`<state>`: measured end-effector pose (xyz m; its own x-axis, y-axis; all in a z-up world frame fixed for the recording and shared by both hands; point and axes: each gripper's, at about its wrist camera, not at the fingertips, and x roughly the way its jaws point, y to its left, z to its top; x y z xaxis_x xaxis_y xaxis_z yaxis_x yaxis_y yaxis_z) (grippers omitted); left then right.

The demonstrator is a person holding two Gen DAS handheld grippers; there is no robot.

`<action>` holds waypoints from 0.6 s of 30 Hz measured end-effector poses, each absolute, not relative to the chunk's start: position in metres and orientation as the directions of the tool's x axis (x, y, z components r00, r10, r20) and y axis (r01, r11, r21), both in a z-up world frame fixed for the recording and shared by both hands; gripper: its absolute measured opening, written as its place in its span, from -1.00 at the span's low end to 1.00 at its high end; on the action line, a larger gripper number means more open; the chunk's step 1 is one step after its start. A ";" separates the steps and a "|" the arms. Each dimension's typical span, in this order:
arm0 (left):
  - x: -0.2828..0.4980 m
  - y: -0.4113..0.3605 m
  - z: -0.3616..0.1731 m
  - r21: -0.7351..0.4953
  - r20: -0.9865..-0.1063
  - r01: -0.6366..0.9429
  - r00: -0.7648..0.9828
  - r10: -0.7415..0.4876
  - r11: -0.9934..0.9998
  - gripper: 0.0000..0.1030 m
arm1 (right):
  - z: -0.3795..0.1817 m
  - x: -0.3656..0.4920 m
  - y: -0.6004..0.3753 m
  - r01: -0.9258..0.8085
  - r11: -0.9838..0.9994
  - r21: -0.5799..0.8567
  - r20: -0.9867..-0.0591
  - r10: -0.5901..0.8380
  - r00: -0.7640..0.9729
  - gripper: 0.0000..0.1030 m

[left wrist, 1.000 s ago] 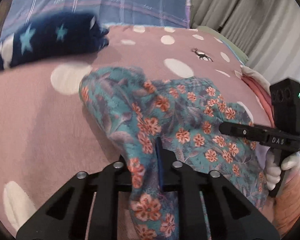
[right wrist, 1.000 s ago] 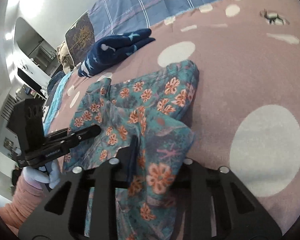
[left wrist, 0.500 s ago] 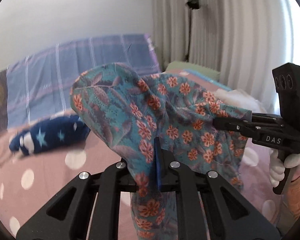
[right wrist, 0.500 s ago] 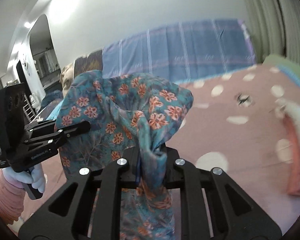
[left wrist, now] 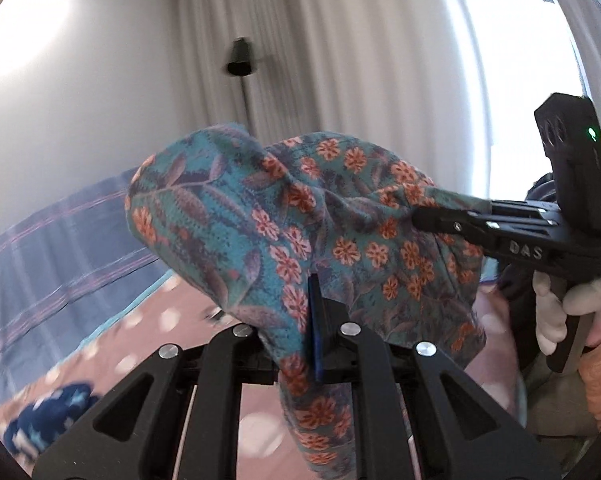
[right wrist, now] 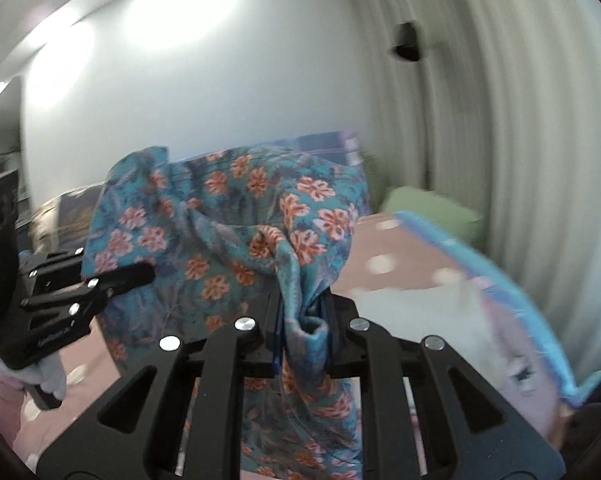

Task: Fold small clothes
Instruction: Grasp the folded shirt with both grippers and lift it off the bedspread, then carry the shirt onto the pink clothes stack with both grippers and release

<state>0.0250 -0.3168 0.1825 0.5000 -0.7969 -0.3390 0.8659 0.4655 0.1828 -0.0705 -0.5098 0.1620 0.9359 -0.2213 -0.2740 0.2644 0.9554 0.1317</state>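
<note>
A teal garment with orange flowers [left wrist: 284, 224] hangs in the air, stretched between both grippers, well above the bed. My left gripper [left wrist: 304, 312] is shut on one edge of it. My right gripper [right wrist: 302, 316] is shut on the other edge of the floral garment [right wrist: 236, 232]. The right gripper [left wrist: 424, 216] shows in the left wrist view at the right, pinching the cloth. The left gripper [right wrist: 144, 274] shows in the right wrist view at the left. The cloth hides most of the bed below.
The pink dotted bedspread [left wrist: 140, 344] lies below. A folded navy star garment [left wrist: 48, 420] sits on it at the lower left. A blue plaid pillow [left wrist: 52, 252], a green cushion [right wrist: 432, 208], white and pink folded clothes [right wrist: 440, 320] and curtains [right wrist: 520, 120] are around.
Both grippers have lifted the floral garment off the bedspread and raised it high. The views now tilt up to the wall and curtains.
</note>
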 end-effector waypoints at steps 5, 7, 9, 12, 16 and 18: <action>0.033 -0.393 0.188 0.206 -0.362 0.899 0.436 -0.824 0.386 -0.77 | 0.177 -0.073 -0.575 0.414 0.896 0.157 -0.282 -0.361 0.889 -0.76; 0.040 -0.414 0.185 0.209 -0.365 0.904 0.426 -0.828 0.373 -0.77 | 0.177 -0.065 -0.603 0.465 0.867 0.178 -0.300 -0.402 0.865 -0.77; 0.055 -0.437 0.178 0.203 -0.374 0.906 0.422 -0.826 0.371 -0.77 | 0.174 -0.050 -0.622 0.511 0.841 0.179 -0.325 -0.439 0.837 -0.79; 0.079 -0.482 0.162 0.225 -0.397 0.886 0.463 -0.792 0.405 -0.76 | 0.164 -0.007 -0.651 0.567 0.805 0.172 -0.377 -0.478 0.793 -0.79; 0.143 -0.533 0.105 0.262 -0.531 0.822 0.560 -0.636 0.505 -0.41 | 0.116 0.050 -0.682 0.742 0.669 0.044 -0.544 -0.607 0.579 -0.29; 0.160 -0.531 0.080 0.251 -0.563 0.799 0.580 -0.588 0.547 -0.40 | 0.085 0.046 -0.678 0.784 0.619 0.051 -0.564 -0.630 0.534 -0.38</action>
<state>0.1603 -0.5308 0.0795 0.5801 -0.5884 -0.5632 0.7986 0.5470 0.2511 0.0459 -0.6779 0.0850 0.5343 -0.6300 -0.5635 0.7837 0.6191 0.0509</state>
